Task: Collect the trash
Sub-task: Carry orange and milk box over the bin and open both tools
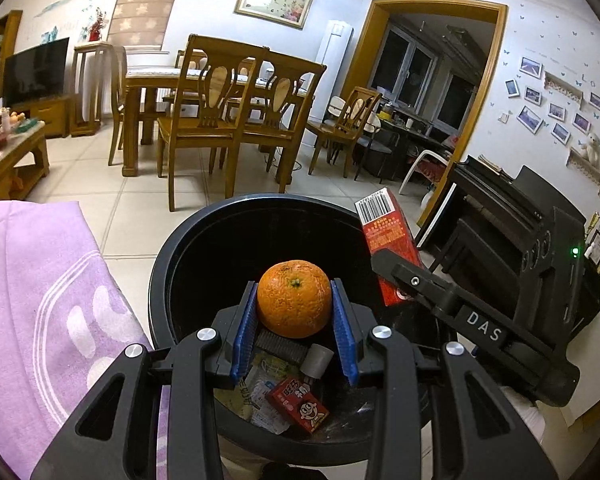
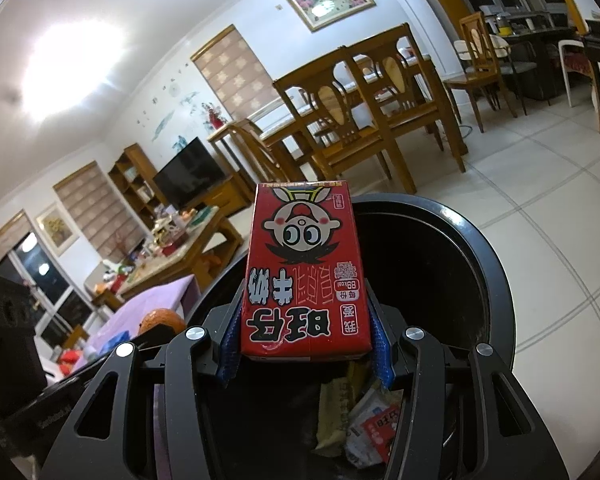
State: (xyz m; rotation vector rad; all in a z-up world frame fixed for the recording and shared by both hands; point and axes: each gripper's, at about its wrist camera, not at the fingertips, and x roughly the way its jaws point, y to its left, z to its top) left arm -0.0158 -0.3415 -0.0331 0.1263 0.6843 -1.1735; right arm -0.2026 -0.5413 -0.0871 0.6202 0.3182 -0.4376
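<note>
Left gripper [image 1: 294,310] clamps an orange [image 1: 294,299] over the black bin [image 1: 160,280]; right gripper [image 2: 306,336] pinches a red milk carton [image 2: 306,276] above the rim (both still loaded). Risk: the orange sits toward the bin's near side, so a skewed release could bounce it off the rim onto the floor.

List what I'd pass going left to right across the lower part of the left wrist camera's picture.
Purple cloth → orange in the left gripper over the black bin → red carton in the right gripper.
</note>
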